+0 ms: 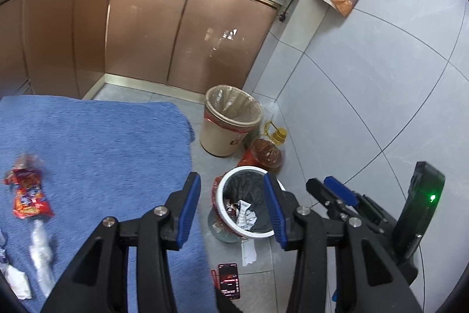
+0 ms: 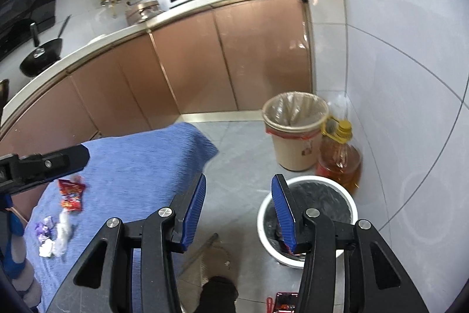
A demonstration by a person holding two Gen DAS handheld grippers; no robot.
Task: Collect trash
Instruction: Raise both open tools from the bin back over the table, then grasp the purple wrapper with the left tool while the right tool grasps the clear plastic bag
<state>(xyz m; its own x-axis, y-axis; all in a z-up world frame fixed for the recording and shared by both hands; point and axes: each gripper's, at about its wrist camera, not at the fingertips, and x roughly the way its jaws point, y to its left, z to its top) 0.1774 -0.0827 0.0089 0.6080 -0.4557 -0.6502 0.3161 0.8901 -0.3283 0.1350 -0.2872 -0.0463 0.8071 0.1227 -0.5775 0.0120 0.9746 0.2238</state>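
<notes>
Trash is partly collected, I judge: crumpled papers already lie in the white bin (image 1: pixel 249 204) below the left gripper (image 1: pixel 231 210), while the red wrapper (image 1: pixel 27 194), clear plastic (image 1: pixel 41 251) and white scraps (image 1: pixel 16 280) wait on the blue cloth (image 1: pixel 102 137) left of both grippers, whose jaws, like the right gripper (image 2: pixel 239 213)'s, stand apart and empty.

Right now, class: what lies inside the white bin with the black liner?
Inside the white bin, crumpled white paper scraps and a reddish wrapper lie on the black liner. The left gripper's finger covers the right side; anything beneath the scraps stays hidden.
</notes>
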